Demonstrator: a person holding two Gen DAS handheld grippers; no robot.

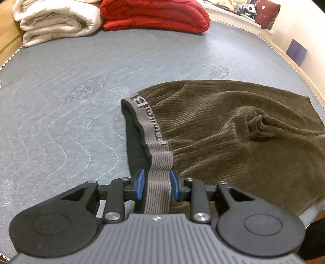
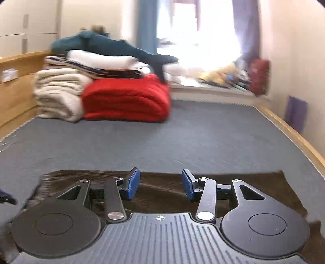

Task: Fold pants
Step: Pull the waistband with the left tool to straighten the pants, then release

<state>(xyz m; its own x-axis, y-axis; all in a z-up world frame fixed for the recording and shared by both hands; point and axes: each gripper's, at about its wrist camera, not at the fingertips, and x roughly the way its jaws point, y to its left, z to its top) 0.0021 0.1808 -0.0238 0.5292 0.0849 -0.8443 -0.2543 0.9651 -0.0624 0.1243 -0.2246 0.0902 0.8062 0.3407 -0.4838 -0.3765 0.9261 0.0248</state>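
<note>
One big blue-grey mattress [image 1: 81,85] fills most of both views. At its far end sit two folded blankets side by side, one red blanket [image 1: 154,15] and one cream blanket [image 1: 56,22]. In the right wrist view, more folded bedding and one blue toy shark [image 2: 113,48] lie on top of them.

One pair of brown pants [image 1: 233,130] lies on the near part of the mattress, with its one grey waistband [image 1: 150,130] on the left side.

There are two grippers. The left gripper [image 1: 156,183] has the waistband between its two blue pads, lifted a little; I cannot tell if the pads press on it. The right gripper [image 2: 160,183] is above the pants, its jaws apart with nothing between them.
</note>
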